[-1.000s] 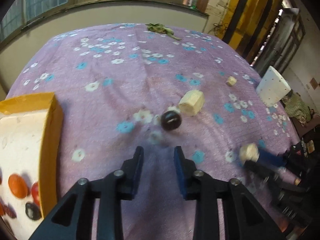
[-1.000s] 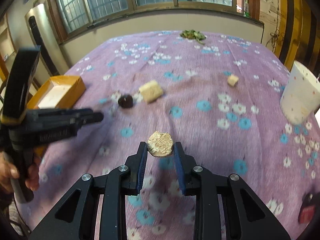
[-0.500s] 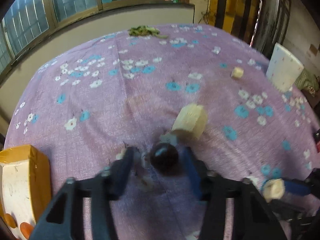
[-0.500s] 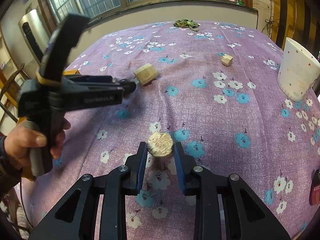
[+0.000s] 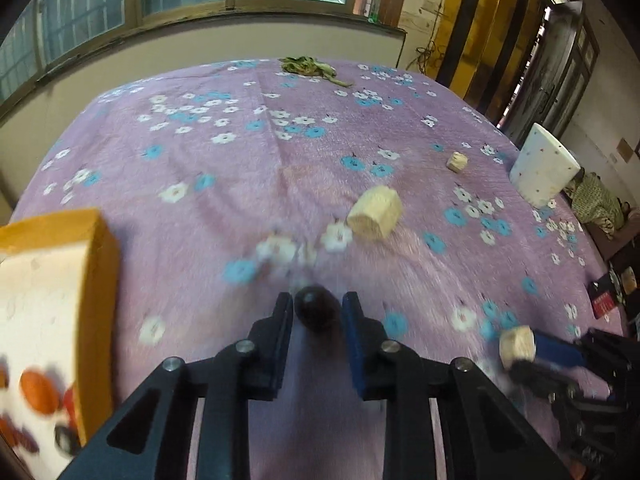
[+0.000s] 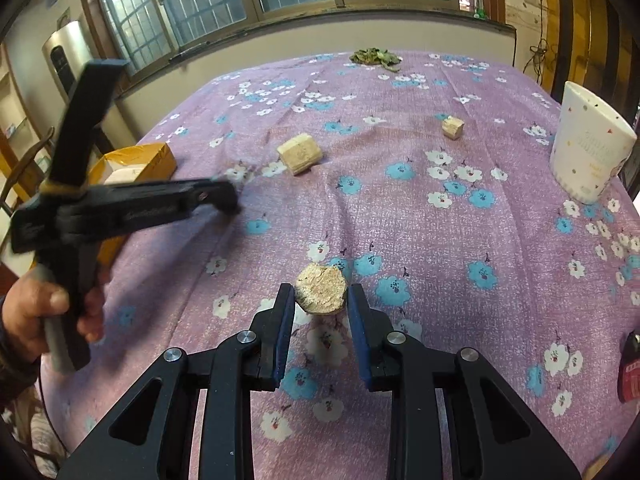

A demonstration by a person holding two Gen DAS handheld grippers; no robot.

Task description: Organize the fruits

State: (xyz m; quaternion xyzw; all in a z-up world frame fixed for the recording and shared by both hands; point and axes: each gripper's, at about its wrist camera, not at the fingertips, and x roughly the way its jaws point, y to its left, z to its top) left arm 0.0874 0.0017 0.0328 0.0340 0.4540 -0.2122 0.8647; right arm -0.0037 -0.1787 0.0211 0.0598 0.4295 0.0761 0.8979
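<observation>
My left gripper (image 5: 318, 312) is shut on a dark round fruit (image 5: 318, 310) and holds it over the purple flowered cloth (image 5: 280, 160). The yellow box (image 5: 96, 280) with a white lining and several red, orange and dark fruits (image 5: 38, 394) stands at the left. My right gripper (image 6: 321, 300) is shut on a tan cut chunk (image 6: 321, 289); it also shows in the left wrist view (image 5: 517, 347). A bigger tan chunk (image 5: 376, 212) and a small one (image 5: 457, 161) lie on the cloth. The left gripper shows blurred in the right wrist view (image 6: 224, 200).
A white dotted cup (image 6: 590, 148) stands at the right edge. A heap of green leaves (image 6: 374, 57) lies at the far edge. The yellow box also shows in the right wrist view (image 6: 148, 156). A red object (image 6: 630, 372) lies at the near right.
My left gripper moved onto the dark fruit, closed on it and drew it back toward the box side. My right gripper keeps the tan chunk and has hardly moved.
</observation>
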